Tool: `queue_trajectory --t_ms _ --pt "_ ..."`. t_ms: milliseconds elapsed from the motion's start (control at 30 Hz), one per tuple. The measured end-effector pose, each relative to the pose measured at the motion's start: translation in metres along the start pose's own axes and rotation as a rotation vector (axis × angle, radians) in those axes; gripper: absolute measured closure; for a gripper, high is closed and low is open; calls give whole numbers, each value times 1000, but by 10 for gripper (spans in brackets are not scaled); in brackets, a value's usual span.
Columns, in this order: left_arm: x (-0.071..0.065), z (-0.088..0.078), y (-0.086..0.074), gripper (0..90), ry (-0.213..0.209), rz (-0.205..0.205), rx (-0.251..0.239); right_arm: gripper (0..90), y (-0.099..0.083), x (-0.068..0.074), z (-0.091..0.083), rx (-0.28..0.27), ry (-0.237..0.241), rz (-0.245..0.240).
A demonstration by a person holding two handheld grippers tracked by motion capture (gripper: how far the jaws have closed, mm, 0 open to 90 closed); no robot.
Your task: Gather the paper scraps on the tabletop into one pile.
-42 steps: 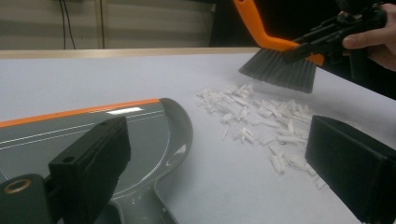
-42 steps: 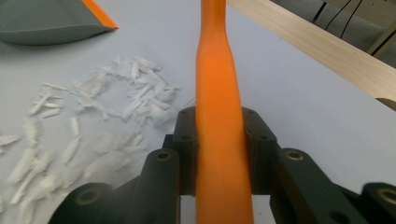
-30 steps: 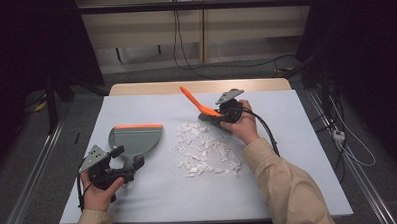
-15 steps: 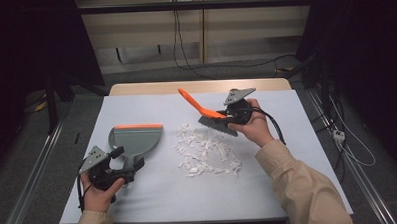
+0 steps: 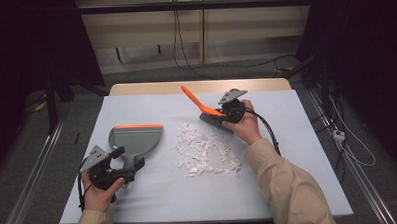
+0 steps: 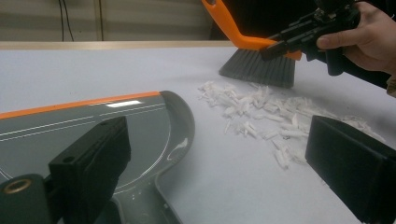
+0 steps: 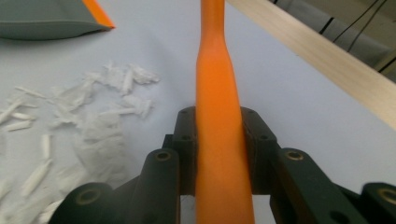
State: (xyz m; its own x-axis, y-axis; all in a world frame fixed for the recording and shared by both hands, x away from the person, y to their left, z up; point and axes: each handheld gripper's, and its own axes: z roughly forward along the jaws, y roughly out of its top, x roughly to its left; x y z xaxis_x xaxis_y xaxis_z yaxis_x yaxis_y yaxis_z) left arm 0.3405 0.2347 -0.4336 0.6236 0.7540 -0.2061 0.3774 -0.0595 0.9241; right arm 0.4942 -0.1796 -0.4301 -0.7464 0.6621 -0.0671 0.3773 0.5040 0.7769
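Right gripper (image 5: 225, 112): fingers clamped on the brush (image 5: 206, 110) handle, bristles at the far right edge of the paper scraps (image 5: 205, 152). Left gripper (image 5: 122, 165): fingers apart, astride the dustpan (image 5: 135, 140) handle on the counter (image 5: 298, 153). Best swept leftward in short low strokes, dustpan lip flat.

The brush (image 5: 206, 111) has an orange handle and grey bristles. It is tilted, the handle rising to the far left, and the bristles are at the far right edge of the scraps (image 5: 205, 152). The scraps are small white paper pieces, spread in a loose heap at the middle of the table. The dustpan (image 5: 135, 139) is grey with an orange lip. It lies flat on the left, the lip on its far side, just beside the scraps.
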Motion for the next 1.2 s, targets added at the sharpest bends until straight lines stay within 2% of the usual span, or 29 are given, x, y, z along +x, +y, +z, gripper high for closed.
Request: queue_trajectory --t_ms 67,133,167,233,267,300,367,467,600,667,733,967,1000,1067,1133,1200 --pt "0 0 0 66 0 4 1 711 0 5 -1 12 30 -9" --pt "0 0 0 66 -1 2 -2 711 2 12 -3 40 57 -52" --pt "0 -1 0 66 -1 3 -3 711 3 15 -6 46 86 -54" --pt "0 -2 1 66 3 1 -8 712 5 19 -12 32 177 -39" --pt "0 -3 1 66 4 -3 -15 712 7 23 -16 31 178 -64" --pt "0 -3 1 66 4 0 -13 711 9 24 -20 24 154 -90" --pt "0 -4 1 66 6 -2 -14 712 11 18 -27 -22 155 -46" --pt "-1 -4 2 61 7 -5 -22 712 13 11 -30 -64 104 -22" --pt "0 -4 1 60 9 -6 -21 712 15 8 -18 -93 79 -2" --pt "0 -3 1 60 9 -13 -23 712 17 6 -9 -105 80 14" --pt "1 -3 1 59 9 -13 -24 712 20 6 1 -101 84 10" --pt "3 -1 1 59 9 -18 -17 712 33 8 33 -77 61 -66" --pt "3 -1 0 59 9 -19 -16 712 34 8 37 -75 71 -67" --pt "3 0 0 59 12 -25 -18 711 35 11 44 -49 66 -109" --pt "4 -1 0 60 15 -24 -14 712 35 13 48 -59 107 -103" --pt "5 -2 -1 60 17 -18 -8 711 35 18 47 -53 128 -134"
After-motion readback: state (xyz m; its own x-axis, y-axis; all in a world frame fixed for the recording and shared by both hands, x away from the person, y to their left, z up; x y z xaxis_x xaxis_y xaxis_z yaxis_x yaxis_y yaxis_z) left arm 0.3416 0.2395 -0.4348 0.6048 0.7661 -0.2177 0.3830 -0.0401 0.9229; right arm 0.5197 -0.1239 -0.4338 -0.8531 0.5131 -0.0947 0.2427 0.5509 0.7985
